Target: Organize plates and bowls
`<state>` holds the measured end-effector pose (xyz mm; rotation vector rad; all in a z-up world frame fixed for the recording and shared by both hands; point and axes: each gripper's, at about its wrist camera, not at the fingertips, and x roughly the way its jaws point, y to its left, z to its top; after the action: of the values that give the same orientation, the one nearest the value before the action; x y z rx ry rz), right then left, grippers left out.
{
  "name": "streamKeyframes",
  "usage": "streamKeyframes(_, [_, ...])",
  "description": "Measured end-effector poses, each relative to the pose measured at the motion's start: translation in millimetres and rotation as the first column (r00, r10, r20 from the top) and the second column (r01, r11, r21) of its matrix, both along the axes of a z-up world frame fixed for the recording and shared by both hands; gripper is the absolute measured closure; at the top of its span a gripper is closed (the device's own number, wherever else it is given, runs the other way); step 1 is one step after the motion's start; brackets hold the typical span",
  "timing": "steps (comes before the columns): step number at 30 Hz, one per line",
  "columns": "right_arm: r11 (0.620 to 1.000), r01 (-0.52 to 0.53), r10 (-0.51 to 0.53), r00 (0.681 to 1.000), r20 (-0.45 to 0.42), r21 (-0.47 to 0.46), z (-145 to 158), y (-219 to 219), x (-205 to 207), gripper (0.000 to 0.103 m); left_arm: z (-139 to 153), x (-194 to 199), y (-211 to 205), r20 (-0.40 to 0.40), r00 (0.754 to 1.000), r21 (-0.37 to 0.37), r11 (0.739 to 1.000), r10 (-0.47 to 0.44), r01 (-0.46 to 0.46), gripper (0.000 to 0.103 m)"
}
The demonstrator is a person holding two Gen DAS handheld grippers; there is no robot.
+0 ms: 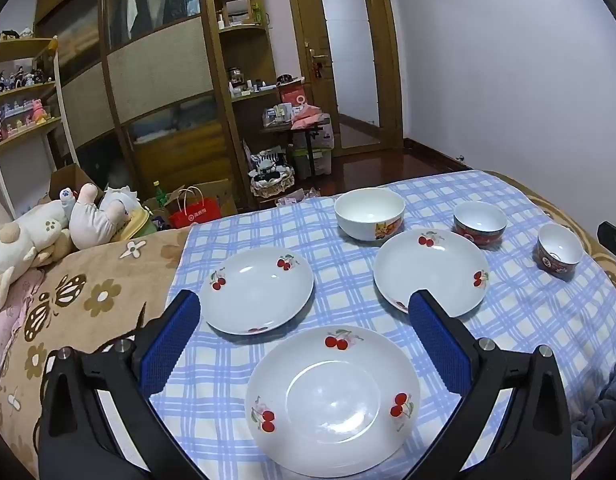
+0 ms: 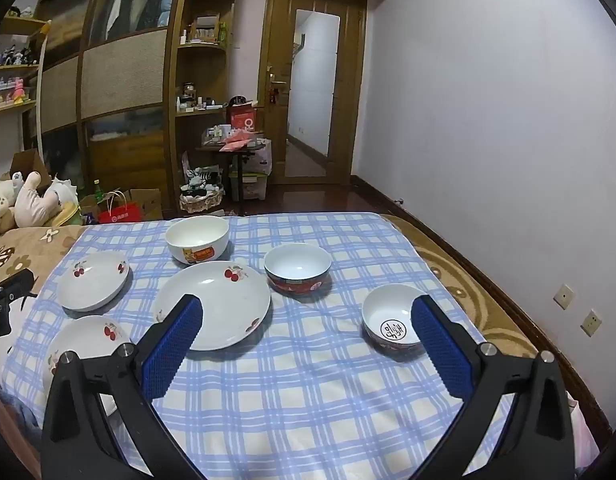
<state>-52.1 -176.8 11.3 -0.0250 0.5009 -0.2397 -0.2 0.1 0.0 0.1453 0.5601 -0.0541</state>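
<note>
Three white cherry-print plates lie on a blue checked cloth: a near plate, a left plate and a right plate. Behind them stand a large white bowl, a red bowl and a small dark bowl. My left gripper hovers open above the near plate, holding nothing. My right gripper is open over bare cloth, with the big plate by its left finger and the small dark bowl by its right finger. The red bowl and white bowl stand beyond.
The cloth covers a bed with a brown flowered blanket and plush toys at the left. A wardrobe, shelves and a door stand beyond the bed's far edge. A wall runs along the right side.
</note>
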Motion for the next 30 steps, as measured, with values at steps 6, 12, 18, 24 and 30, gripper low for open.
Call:
streamKeyframes(6, [1.0, 0.006, -0.006, 1.0, -0.002, -0.01, 0.0, -0.1, -0.4, 0.0, 0.2, -1.7, -1.5, 0.0, 1.0, 0.009, 1.0, 0.0, 0.0, 0.001])
streamKeyframes(12, [1.0, 0.004, -0.004, 1.0, -0.003, -0.009, 0.3, -1.0, 4.8, 0.0, 3.9, -5.0, -4.1, 0.007, 1.0, 0.011, 1.0, -0.001, 0.001, 0.001])
streamKeyframes(18, [1.0, 0.015, -0.015, 1.0, 0.001, -0.011, 0.1, -2.4, 0.0, 0.0, 3.0, -4.4, -3.4, 0.004, 1.0, 0.01, 1.0, -0.003, 0.003, 0.001])
streamKeyframes(24, [0.999, 0.027, -0.027, 1.0, 0.005, -0.019, 1.1, -2.1, -1.7, 0.0, 2.6, -2.1, -1.6, 0.002, 1.0, 0.011, 1.0, -0.003, 0.003, 0.001])
streamKeyframes(30, [0.999, 0.031, -0.031, 1.0, 0.004, -0.023, 1.2, -0.8, -2.8, 0.0, 3.2, -3.6, -0.7, 0.001, 1.0, 0.011, 1.0, -0.005, 0.005, 0.001])
